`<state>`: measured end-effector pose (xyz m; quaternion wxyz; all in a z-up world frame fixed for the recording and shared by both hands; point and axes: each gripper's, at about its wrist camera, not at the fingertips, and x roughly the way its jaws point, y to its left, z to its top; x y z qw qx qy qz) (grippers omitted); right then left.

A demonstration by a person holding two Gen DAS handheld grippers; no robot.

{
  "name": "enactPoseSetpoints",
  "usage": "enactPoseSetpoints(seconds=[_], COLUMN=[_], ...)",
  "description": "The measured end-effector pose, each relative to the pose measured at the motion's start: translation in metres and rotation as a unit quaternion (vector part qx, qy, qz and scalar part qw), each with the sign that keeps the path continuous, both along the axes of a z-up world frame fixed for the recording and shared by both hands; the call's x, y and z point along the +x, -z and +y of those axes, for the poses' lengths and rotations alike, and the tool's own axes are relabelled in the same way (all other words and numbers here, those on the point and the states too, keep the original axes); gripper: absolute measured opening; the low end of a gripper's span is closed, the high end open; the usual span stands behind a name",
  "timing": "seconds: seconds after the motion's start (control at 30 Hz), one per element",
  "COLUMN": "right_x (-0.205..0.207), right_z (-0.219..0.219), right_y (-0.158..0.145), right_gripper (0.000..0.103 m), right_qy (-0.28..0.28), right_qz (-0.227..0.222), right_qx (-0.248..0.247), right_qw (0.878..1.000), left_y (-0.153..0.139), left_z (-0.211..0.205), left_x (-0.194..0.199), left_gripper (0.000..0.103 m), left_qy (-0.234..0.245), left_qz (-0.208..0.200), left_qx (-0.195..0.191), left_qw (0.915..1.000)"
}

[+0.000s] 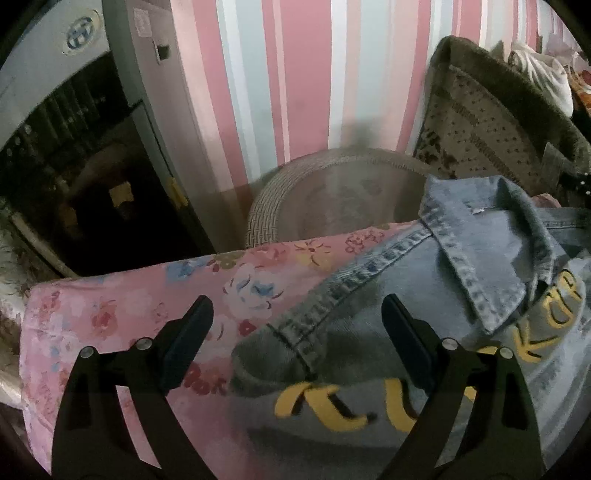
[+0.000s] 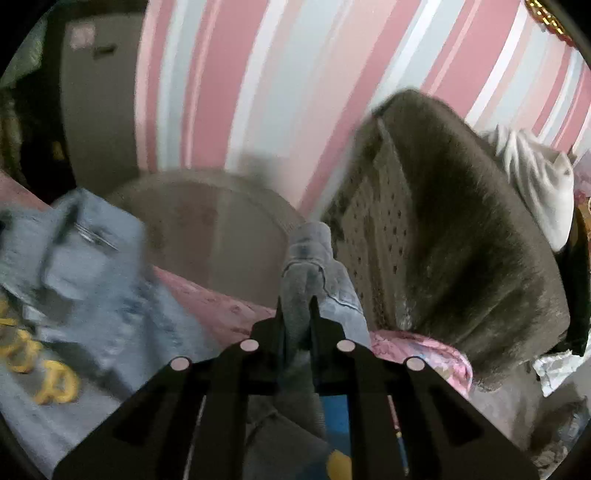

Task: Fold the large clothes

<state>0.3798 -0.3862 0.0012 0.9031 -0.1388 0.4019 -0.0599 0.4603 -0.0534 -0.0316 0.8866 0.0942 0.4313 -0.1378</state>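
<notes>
Behind everything, a wall of pink, white and pale grey stripes [image 1: 280, 74] fills both views from 10 to 2 o'clock. Left wrist view alone shows a dark appliance with a round logo [image 1: 81, 33] at 10 o'clock.

Bed cover, pink with flowers [image 1: 122, 314], spreads across the lower half of the left view; the right view shows only strips of it, at centre and 4 o'clock.

Denim jacket [image 1: 436, 280] lies on that cover, collar up at 2 o'clock in the left view, yellow lettering [image 1: 332, 406] readable at 6 o'clock. The right view shows the same jacket blurred at 9 o'clock, collar and letters smeared.

Grey furry blanket [image 2: 472, 240] with a dotted lining stands folded at 3 o'clock in the right view, a white bundle [image 2: 532, 173] behind it; the left view catches only its edge at 1 o'clock.

Round woven basket [image 1: 332, 192] sits past the bed edge, sharp in the left view, blurred in the right.

Left gripper [image 1: 295, 317]: jaws spread wide above the jacket's shoulder seam, nothing between the pads.

Right gripper [image 2: 295, 306]: jaws drawn narrow, pinching a fold of denim, seemingly the sleeve [image 2: 310, 258], which rises between the fingertips at 12 o'clock. Only the right view shows this pinch.
</notes>
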Motion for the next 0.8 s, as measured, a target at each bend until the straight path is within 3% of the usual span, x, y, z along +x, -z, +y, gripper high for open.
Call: enactPoseSetpoints(seconds=[0.37,0.53,0.67,0.8], right_x=[-0.064,-0.091,-0.113,-0.127], right_z=[0.092,0.127,0.159,0.2], right_y=[-0.073,-0.093,-0.09,-0.055], right_gripper=[0.008,0.008,0.008,0.008], right_qy=[-0.112,-0.158,-0.205,-0.245], right_qz=[-0.083,-0.089,-0.068,-0.027], right_qx=[-0.022,-0.009,0.025,0.049], right_qw=[0.99,0.983,0.976,0.968], left_y=[-0.024,-0.024,-0.024,-0.023], left_z=[0.013,0.019,0.029,0.04], left_x=[-0.026,-0.04,-0.054,-0.071], left_gripper=[0.092,0.092,0.092,0.092], left_qy=[-0.001,0.0,-0.005,-0.012], left_qz=[-0.007,-0.006,-0.004,0.0], left_qx=[-0.01,-0.008,-0.014,-0.02], left_qw=[0.9999,1.0,0.9999,0.9997])
